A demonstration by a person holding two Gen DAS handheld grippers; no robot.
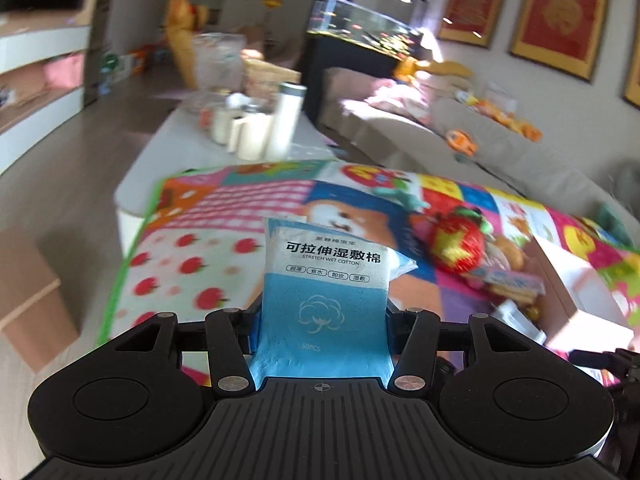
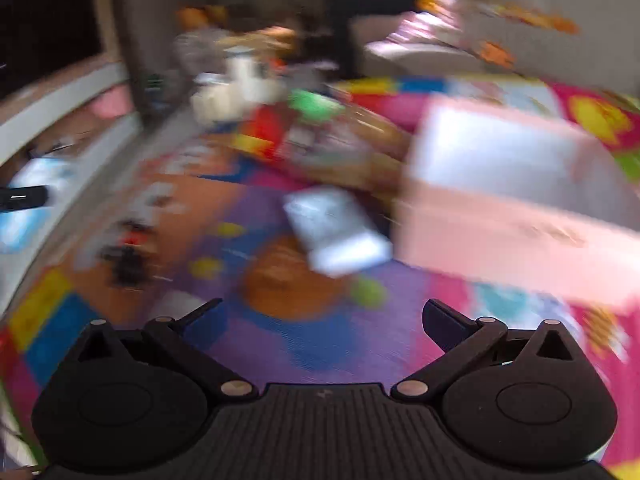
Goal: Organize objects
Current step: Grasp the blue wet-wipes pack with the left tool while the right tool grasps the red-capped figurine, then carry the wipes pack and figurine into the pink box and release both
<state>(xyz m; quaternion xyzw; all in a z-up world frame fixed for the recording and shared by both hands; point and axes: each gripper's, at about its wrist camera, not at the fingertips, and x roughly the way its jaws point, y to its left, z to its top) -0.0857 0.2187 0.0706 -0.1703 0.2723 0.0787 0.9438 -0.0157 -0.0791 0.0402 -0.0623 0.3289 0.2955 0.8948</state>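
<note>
A: Left wrist view: what does the left hand-held gripper [image 1: 322, 316] have?

B: One blue-and-white cotton pad packet [image 1: 326, 280], pinched upright between its two fingers, lifted above the colourful play mat [image 1: 224, 216] on the tabletop [image 1: 172, 148].

A: And beyond it?

B: One red strawberry plush [image 1: 456, 246] on the mat to the right, beside one pink box [image 1: 576, 292]. Farther back, three or four white cups and one tall white bottle [image 1: 289, 120] stand together; the blur keeps me from a firmer count.

A: The right hand-held gripper [image 2: 322, 320]?

B: Jaws spread wide, nothing between them. Ahead lies one pale packet [image 2: 336, 228] flat on the mat, just left of the pink box [image 2: 512, 200]. All heavily blurred.
</note>
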